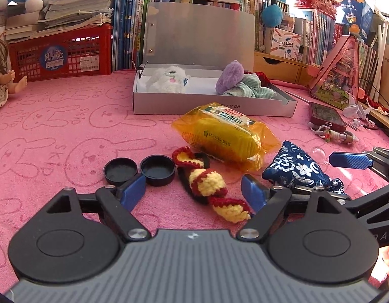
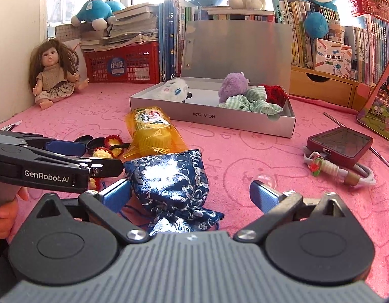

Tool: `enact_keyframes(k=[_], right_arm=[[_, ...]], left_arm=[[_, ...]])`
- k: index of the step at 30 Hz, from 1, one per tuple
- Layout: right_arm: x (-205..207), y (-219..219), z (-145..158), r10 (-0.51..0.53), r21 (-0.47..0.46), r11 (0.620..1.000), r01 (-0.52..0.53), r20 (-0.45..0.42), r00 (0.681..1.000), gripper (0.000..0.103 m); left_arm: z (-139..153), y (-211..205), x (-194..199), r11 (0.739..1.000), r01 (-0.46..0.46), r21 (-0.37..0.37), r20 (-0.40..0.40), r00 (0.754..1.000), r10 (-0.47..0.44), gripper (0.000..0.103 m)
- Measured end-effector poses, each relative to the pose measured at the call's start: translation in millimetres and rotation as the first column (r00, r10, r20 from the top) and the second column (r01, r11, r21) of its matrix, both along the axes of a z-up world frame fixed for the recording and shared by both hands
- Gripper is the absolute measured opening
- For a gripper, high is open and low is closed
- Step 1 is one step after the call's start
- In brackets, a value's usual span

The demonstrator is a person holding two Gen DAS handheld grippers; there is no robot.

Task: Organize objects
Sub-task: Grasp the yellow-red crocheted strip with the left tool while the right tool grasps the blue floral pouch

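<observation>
My left gripper (image 1: 193, 193) stands open low over the pink cloth. A red and yellow crocheted piece (image 1: 209, 184) lies between its blue pads, touched by neither. Two black caps (image 1: 157, 169) sit just beyond the left pad. My right gripper (image 2: 191, 195) is open around a blue brocade pouch (image 2: 169, 181); the pouch lies against the left pad and well clear of the right one. A yellow bread packet (image 1: 227, 136) lies behind both. Farther back, the open grey box (image 1: 209, 106) holds a white plush, a purple plush, green striped cloth and red crochet.
A small clear ball (image 2: 266, 179) rests by the right pad. A red phone (image 2: 341, 144) and coiled cable (image 2: 341, 169) lie to the right. A doll (image 2: 52, 73) sits at the far left; a red crate (image 1: 60, 53) and books line the back.
</observation>
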State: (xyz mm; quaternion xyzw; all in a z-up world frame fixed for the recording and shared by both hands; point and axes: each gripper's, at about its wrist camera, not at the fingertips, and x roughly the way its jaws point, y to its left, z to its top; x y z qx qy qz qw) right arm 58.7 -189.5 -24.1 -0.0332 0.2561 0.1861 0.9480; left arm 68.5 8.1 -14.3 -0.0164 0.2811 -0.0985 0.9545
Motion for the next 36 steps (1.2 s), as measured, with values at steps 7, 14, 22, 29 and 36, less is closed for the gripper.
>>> enact_keyframes(k=[7, 14, 22, 29, 36], right_arm=[[2.5, -2.9, -0.5, -0.004, 0.023, 1.000, 0.004, -0.014, 1.000, 0.103], [0.8, -2.3, -0.1, -0.007, 0.017, 1.000, 0.007, -0.001, 1.000, 0.103], [0.1, -1.3, 0.0, 0.009, 0.022, 1.000, -0.009, 0.000, 1.000, 0.097], [0.6, 0.2, -0.4, 0.037, 0.016, 0.999, -0.037, -0.007, 0.999, 0.092], [0.0, 0.5, -0.4, 0.046, 0.018, 0.999, -0.046, -0.010, 0.999, 0.088]], left_arm=[[0.0, 3.0, -3.6, 1.000, 0.007, -0.027, 0.014, 1.000, -0.007, 0.083], [-0.9, -2.2, -5.7, 1.000, 0.017, 0.009, 0.020, 1.000, -0.017, 0.071], [-2.8, -9.0, -8.5, 0.998, 0.046, 0.049, 0.035, 0.998, -0.048, 0.049], [-3.1, -10.0, -5.6, 0.997, 0.050, 0.062, 0.023, 0.998, -0.051, 0.049], [-3.4, -15.1, -2.3, 0.995, 0.046, 0.092, 0.021, 0.999, -0.048, 0.050]])
